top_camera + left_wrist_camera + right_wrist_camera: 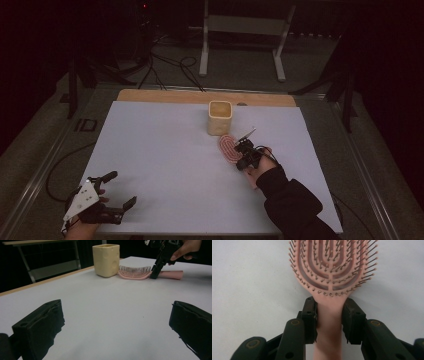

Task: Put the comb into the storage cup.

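Observation:
A pink hairbrush [227, 145] [332, 265] lies bristles up on the white table [165, 160], just in front of a cream square cup [220, 117] [106, 260]. My right gripper [243, 150] [329, 312] points down over the brush handle. Its two black pads press on either side of the handle where it meets the head. In the left gripper view the brush [135, 272] lies beside the cup with the right gripper [153, 273] standing on its neck. My left gripper [122, 188] [115, 327] rests near the front left corner, jaws wide apart and empty.
The table's wooden back edge [200, 96] runs behind the cup. On the dark floor beyond it stand a white metal frame [240, 30] and some loose cables [170, 65]. A broad stretch of white surface lies between the two grippers.

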### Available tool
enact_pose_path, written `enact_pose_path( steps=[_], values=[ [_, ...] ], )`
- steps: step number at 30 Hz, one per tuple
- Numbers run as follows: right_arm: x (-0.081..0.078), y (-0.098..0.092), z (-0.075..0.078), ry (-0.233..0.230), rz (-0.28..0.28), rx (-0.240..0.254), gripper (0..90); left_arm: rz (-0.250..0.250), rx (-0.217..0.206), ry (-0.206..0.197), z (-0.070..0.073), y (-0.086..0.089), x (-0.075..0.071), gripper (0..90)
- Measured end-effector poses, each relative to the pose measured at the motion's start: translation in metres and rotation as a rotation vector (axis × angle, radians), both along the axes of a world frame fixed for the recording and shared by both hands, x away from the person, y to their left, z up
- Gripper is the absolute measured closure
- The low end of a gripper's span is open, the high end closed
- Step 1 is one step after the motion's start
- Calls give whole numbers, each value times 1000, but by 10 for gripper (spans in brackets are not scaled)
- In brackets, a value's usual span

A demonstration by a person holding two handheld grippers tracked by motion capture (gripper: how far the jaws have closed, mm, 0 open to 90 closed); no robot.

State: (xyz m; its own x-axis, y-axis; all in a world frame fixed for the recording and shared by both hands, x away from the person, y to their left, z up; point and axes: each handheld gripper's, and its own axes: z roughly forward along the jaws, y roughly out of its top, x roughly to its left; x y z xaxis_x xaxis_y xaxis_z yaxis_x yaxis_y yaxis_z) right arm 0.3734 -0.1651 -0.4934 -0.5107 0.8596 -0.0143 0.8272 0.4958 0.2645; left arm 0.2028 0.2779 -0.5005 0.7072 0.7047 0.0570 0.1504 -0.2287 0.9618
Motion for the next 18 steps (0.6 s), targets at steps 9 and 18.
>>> enact_pose_path(
  steps=[9,18],
  values=[
    [-5,-1,-1,-33,-5,15,698,-1,2,3,0,0,1,0],
    [-9,-6,-2,-60,-14,54,701,-1,7,4,-1,0,0,0]
  ],
)
